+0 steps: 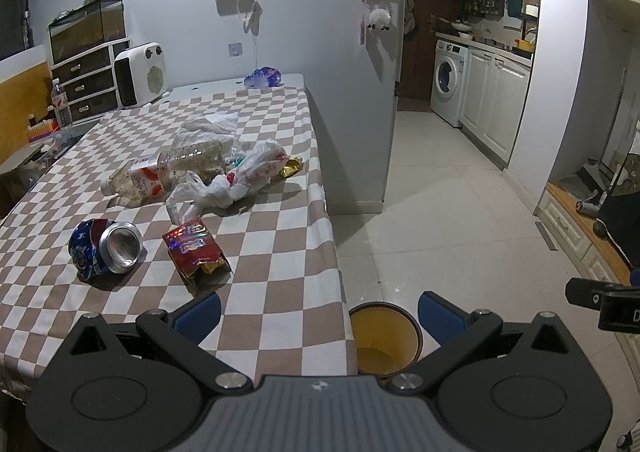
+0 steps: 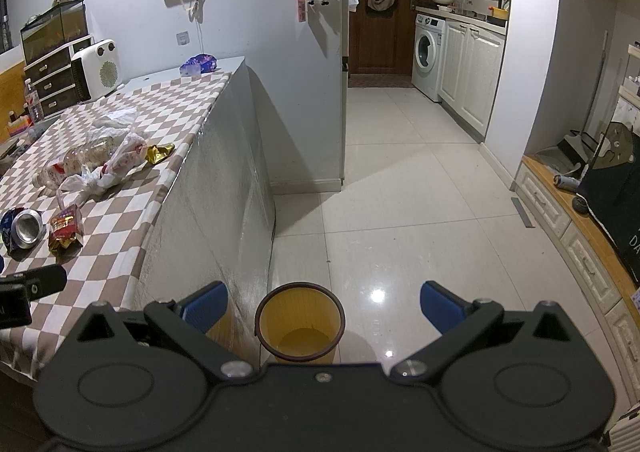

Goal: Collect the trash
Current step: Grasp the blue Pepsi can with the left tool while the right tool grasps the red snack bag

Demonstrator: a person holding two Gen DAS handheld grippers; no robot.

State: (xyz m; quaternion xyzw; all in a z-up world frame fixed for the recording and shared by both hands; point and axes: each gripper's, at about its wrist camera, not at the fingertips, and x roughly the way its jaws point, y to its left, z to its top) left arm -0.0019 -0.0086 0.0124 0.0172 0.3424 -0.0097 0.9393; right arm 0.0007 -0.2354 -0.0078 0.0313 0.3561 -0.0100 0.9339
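Both spread, nothing held: left gripper (image 1: pixel 319 312) behind snack packet (image 1: pixel 196 251), right gripper (image 2: pixel 323 306) over yellow bin (image 2: pixel 300 322).

Dim, bluish indoor light; both views are sharp. Overhead glare spots the floor (image 2: pixel 378 295) ahead of the claw. Fisheye bends the edges, corners black.

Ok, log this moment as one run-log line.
left tongs: open, empty | right tongs: open, empty | crushed can, snack packet, plastic bottle: on table | yellow bin: floor, empty

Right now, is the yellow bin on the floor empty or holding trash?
Empty: the yellow bin shows only its bare bottom in the right wrist view, with no trash inside.
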